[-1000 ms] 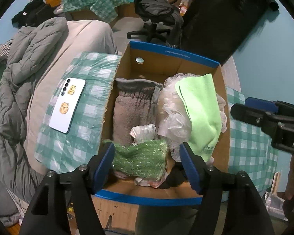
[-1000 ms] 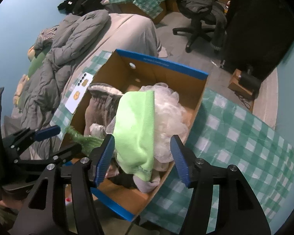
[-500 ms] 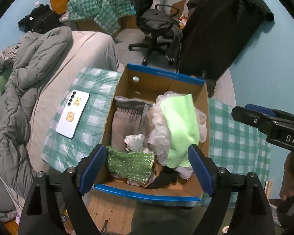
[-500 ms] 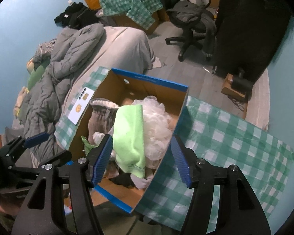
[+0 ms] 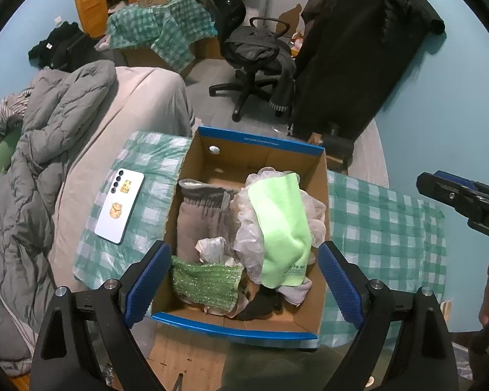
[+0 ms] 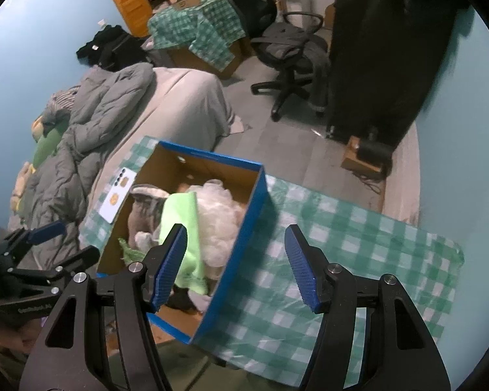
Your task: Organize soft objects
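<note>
A cardboard box with blue rims (image 5: 260,143) (image 6: 254,202) stands on a green checked cloth (image 5: 384,224) (image 6: 342,238). In it lie a light green cloth (image 5: 282,224) (image 6: 179,215), a white mesh puff (image 5: 247,238) (image 6: 218,221), a grey fluffy mitt (image 5: 199,215) (image 6: 143,208) and a green sparkly sponge cloth (image 5: 205,280). My left gripper (image 5: 244,280) is open and empty above the box's near end. My right gripper (image 6: 234,267) is open and empty above the box's right wall.
A white phone (image 5: 120,205) (image 6: 117,195) lies on the cloth left of the box. A bed with a grey duvet (image 5: 42,163) is at the left. An office chair (image 5: 257,52) and a dark wardrobe (image 5: 358,58) stand behind on the floor.
Both grippers have pulled up and back from the box, and the left gripper's jaws have opened wider. The sponge cloth stays in the box.
</note>
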Demonstrator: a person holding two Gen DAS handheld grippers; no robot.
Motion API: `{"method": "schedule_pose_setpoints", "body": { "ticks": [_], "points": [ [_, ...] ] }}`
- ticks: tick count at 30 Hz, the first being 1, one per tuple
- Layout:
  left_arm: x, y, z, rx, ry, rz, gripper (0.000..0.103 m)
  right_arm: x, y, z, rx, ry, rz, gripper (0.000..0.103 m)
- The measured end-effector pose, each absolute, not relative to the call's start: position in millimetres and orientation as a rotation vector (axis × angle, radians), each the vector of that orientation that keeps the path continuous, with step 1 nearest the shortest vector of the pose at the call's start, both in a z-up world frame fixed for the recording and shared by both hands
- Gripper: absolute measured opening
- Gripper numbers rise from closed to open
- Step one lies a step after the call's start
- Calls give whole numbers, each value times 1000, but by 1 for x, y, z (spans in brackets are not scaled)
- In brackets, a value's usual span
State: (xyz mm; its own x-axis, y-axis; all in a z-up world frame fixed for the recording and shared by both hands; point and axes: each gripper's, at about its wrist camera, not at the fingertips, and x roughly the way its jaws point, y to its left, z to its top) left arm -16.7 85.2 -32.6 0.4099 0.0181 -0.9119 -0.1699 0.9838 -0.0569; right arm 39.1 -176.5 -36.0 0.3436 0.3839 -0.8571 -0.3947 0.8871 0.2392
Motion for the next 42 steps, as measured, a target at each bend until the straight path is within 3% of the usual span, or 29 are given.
{"method": "schedule_pose_setpoints", "body": {
  "ticks": [42],
  "points": [
    [-16,55,-11,-112,1125,143,93,39,-193,-25,1,1109,528,62]
  ]
}}
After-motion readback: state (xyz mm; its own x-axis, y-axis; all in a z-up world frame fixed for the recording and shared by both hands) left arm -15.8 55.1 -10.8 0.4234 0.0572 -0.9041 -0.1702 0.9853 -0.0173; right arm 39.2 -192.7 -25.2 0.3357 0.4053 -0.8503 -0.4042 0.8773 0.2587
